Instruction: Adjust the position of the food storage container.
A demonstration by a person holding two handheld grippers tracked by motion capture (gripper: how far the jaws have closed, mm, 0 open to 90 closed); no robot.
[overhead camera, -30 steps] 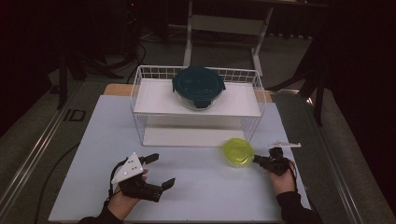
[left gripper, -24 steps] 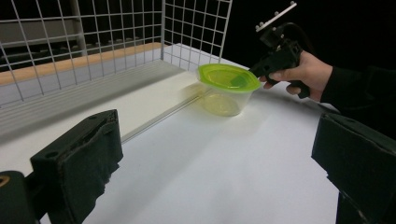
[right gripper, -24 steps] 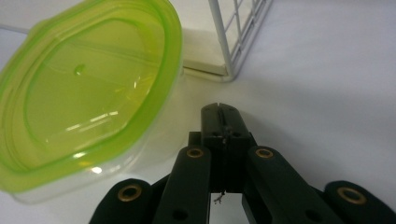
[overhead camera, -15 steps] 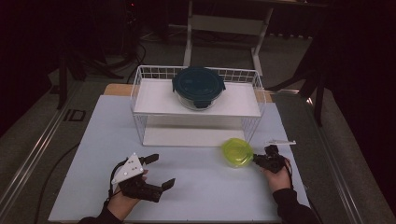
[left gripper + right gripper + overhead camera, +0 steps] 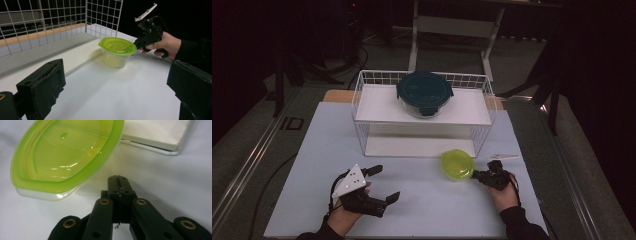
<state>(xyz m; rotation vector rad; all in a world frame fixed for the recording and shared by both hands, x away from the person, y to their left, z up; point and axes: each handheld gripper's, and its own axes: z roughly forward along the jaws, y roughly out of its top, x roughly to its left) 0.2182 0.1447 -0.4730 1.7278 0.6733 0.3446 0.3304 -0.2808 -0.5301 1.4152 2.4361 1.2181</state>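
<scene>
High view: the green-lidded tub (image 5: 457, 164) sits on the tabletop (image 5: 422, 205) near the wire rack (image 5: 422, 112); right gripper (image 5: 480, 175), fingers pressed together, noses its rim, likely nudging it; left gripper (image 5: 384, 184) waits wide apart.

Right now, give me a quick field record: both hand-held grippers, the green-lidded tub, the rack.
left hand-held gripper: jaws wide apart, holding nothing, near the table's front left
right hand-held gripper: jaws closed together, tip at the tub's rim; whether it touches, I cannot tell
green-lidded tub: clear tub standing upright on the white table, lid on, in front of the rack's right end
wire rack: white, at the back of the table
dark round container: on the rack's upper shelf, lid on
</scene>
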